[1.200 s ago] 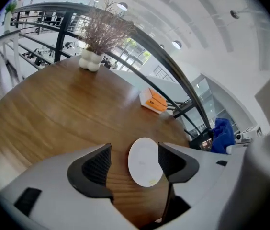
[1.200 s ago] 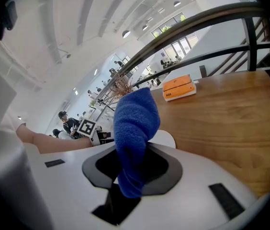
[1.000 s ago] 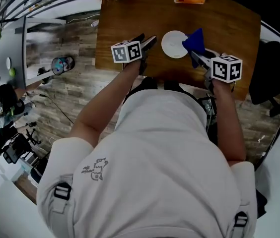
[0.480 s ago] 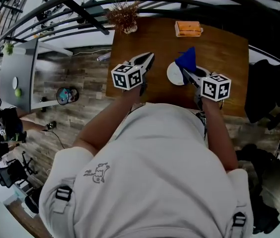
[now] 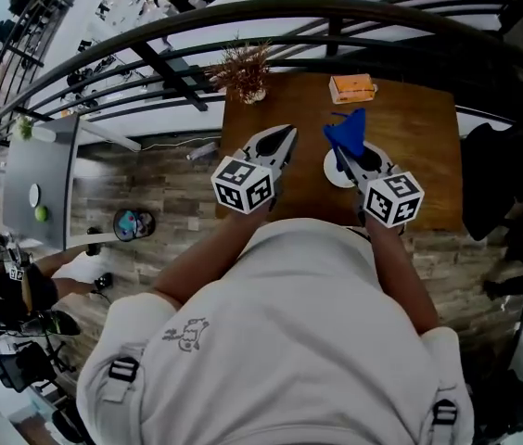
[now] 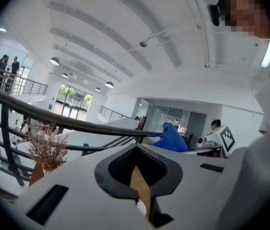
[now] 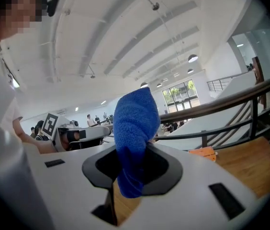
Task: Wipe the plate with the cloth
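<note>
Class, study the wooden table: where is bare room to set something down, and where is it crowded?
Bare wood: the right part of the table, between the orange box and the near edge; also the strip between dried plant and plate. Crowded: over the plate, where the right gripper holds the cloth.

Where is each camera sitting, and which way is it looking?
Head view: on the person's head, looking steeply down at the table; shows the shirt, arms, left gripper and right gripper.
Left gripper view: on the left gripper, looking along its shut jaws toward the railing; shirt at right.
Right gripper view: on the right gripper, looking along jaws clamping the blue cloth; shirt at left.
Shared: each gripper view shows the other gripper.
</note>
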### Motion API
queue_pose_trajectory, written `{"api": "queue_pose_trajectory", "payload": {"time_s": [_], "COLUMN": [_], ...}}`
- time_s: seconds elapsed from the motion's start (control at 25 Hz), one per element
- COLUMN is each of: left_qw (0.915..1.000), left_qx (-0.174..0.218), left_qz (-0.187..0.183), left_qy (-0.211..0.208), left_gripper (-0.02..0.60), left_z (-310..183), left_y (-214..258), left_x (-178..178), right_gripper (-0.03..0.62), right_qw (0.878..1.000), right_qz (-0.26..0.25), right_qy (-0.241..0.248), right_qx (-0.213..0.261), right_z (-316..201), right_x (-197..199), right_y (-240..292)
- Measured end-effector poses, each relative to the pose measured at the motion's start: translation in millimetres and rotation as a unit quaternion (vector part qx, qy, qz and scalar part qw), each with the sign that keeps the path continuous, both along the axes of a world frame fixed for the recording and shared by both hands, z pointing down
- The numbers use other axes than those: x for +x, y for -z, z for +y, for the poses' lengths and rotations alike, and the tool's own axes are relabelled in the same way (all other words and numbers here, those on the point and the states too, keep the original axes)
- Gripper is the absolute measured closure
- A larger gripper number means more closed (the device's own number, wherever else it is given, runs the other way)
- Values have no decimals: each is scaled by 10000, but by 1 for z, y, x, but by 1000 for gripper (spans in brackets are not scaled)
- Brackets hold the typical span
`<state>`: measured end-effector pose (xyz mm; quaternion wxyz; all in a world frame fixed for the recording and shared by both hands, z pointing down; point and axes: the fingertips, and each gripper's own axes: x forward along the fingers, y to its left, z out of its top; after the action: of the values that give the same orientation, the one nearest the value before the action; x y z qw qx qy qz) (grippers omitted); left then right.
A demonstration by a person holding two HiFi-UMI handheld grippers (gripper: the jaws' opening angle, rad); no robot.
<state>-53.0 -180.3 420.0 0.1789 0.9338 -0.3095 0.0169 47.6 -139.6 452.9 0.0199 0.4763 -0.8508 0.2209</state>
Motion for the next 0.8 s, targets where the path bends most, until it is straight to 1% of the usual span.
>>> {"api": "queue_pose_trajectory", "payload": {"time_s": [0.16,0.28,0.36,0.56,0.8], "left_qw": [9990,9982,9978,9972,9960], "left_qx": [400,532,580,651,736], "left_qz": [-45,-23,-10,59,107], "left_qy": [-203,-273,-311,-365,-498], "left_gripper": [575,575,575,575,575], "left_z": [11,19,22,26,31], "left_y": [20,28,32,40,43], "left_x": [-6,-11,-14,-17,-14], "right_gripper": [494,494,496,496,497], "right_qw": [9983,9950,9930,9892,9883], "right_qz": [147,222,285,456,511], "right_qy": [-239,-388,-476,-659,-739], "right_qx": [519,890,1043,1226,1231], "right_z": [10,20,25,30,33], "right_x": [-19,-28,-33,-40,-43], "right_y": [20,35,42,53,58]}}
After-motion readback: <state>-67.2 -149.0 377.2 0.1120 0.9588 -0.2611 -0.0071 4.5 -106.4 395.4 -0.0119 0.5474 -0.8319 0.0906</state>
